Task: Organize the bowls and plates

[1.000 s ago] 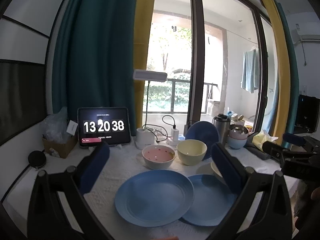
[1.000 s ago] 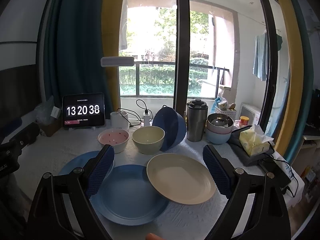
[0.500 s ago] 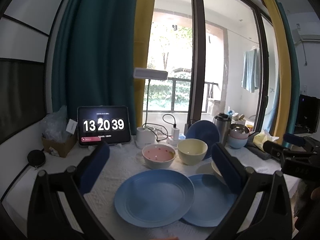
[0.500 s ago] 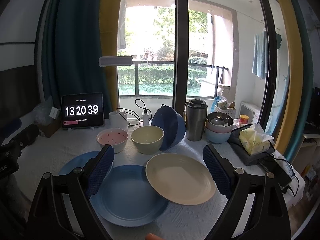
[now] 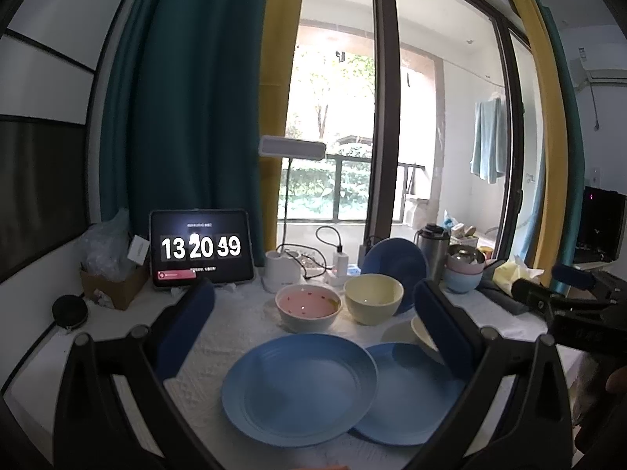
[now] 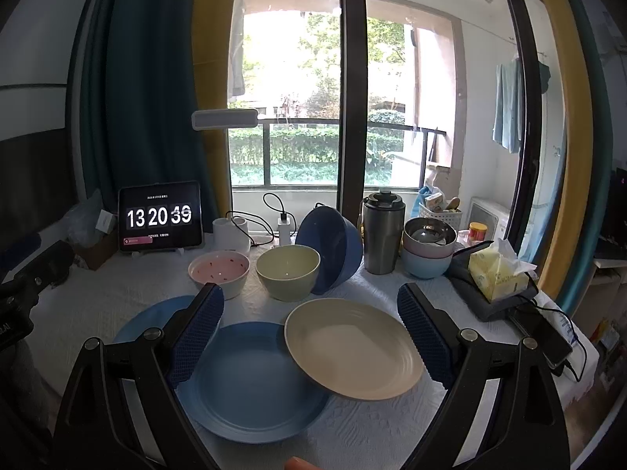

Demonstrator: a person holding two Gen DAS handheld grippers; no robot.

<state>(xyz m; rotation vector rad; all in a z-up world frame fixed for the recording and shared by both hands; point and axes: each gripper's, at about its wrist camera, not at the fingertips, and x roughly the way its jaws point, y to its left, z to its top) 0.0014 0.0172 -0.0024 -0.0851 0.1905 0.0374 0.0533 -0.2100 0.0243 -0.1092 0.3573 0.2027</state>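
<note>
bare tablecloth [image 5: 235,325] is lying open left of the front blue plate [image 5: 298,385], reaching back to the tablet [image 5: 200,248]. three overlapping plates are filling the near middle, the cream plate [image 6: 352,352] tilting on the second blue plate [image 6: 250,380]. bowls [image 6: 288,270] are crowding behind them, the steel flask [image 6: 382,233] and tissue box [image 6: 497,274] blocking the right.

Three overlapping plates [image 6: 250,380] lie at the front of the surface [image 6: 117,286]; bowls [image 6: 288,272] stand behind them, a tablet [image 6: 160,221] behind-left.
</note>
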